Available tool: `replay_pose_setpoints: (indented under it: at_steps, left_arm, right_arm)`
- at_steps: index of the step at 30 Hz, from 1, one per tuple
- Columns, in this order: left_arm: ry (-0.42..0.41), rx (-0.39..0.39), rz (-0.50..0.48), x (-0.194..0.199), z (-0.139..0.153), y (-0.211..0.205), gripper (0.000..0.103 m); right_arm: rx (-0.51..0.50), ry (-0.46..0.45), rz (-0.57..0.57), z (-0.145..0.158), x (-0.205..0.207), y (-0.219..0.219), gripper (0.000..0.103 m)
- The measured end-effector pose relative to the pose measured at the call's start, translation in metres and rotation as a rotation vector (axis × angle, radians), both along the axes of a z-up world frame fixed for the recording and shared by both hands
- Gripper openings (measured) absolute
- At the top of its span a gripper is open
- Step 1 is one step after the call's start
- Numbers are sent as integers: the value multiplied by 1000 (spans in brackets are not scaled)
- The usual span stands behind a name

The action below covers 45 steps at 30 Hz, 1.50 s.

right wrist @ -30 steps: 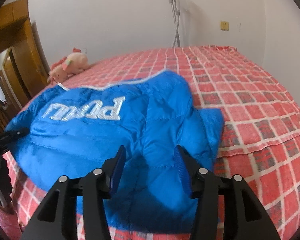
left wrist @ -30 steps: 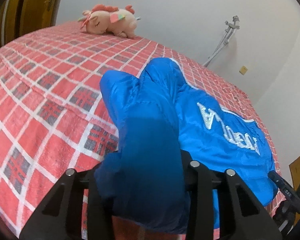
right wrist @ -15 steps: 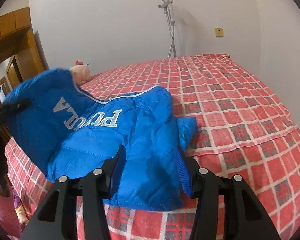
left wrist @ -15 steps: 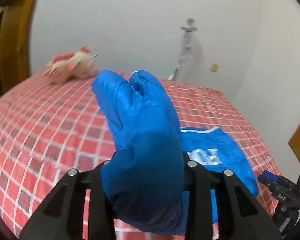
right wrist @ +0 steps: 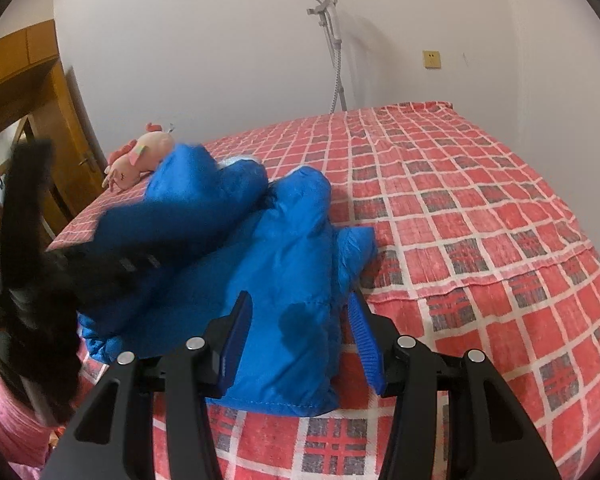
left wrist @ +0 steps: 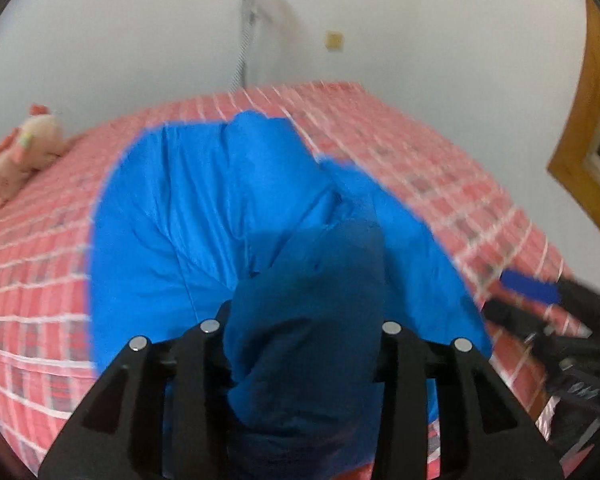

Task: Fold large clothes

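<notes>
A blue puffer jacket (left wrist: 180, 208) lies on the red checked bed (left wrist: 28, 280), one side doubled over the other. My left gripper (left wrist: 300, 332) has a thick bunch of that blue fabric filling the gap between its fingers, and its jaws are opening. In the right wrist view the left gripper (right wrist: 100, 268) is a black blur at the jacket's left side. My right gripper (right wrist: 300, 332) stands open over the jacket's (right wrist: 292, 248) near corner, a blue pad (right wrist: 236, 336) on either side. Fabric lies between the pads with a gap on the right.
A pink plush toy (right wrist: 140, 156) lies at the bed's far left edge. A crutch (right wrist: 334, 40) leans on the back wall. A wooden door (right wrist: 20, 92) is at the left. The bed's (right wrist: 480, 220) right half holds nothing. Pink cloth (right wrist: 8, 420) shows at lower left.
My left gripper has swept across with the jacket's side and laid it over the rest, hiding the white lettering. The right gripper has hardly moved.
</notes>
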<state>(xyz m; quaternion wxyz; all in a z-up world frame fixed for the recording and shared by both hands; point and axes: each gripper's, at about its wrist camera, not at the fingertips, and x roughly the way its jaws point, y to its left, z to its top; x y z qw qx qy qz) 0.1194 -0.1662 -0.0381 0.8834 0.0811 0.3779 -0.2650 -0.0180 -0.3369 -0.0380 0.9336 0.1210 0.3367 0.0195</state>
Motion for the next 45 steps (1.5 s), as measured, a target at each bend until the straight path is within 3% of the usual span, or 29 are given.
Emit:
replay_pose_setpoints:
  at_steps: [3,10,12,14,19,22,24,29,32,36,45]
  left_arm:
    - [-5,12,-4,-3,-19,-5,39]
    - [41,-42,-22,3,-16,4,41]
    - [48,-62,-46,-2,-9,8,47]
    - [73,-100,-77,-8,0,12,62]
    - [85,-189,-123,-30,28,36,78]
    - [66,-256,-134,-42,49,59,79]
    - [41,-277,-95,-41,62,80,80]
    - [-17,-175,118,-6,65,112,80]
    - [-25,-99,217,18,51,122,80]
    - [0,-71,252,39,35,122,80]
    - [-3,-52,271,62,21,128,80]
  right_arm:
    - [10,10,-4,-3,-1,-2,50]
    - [23,20,2,-3,4,-5,50]
    - [30,22,5,1,7,-7,50]
    - [45,29,13,4,11,-11,52]
    - [100,70,66,16,25,-15,54]
    - [114,82,108,31,35,-11,60]
    - [125,88,148,41,43,-4,73]
    - [164,162,234,52,79,17,87]
    - [173,244,219,47,107,25,88]
    - [236,366,213,28,141,29,88]
    - [246,491,228,-2,184,54,87]
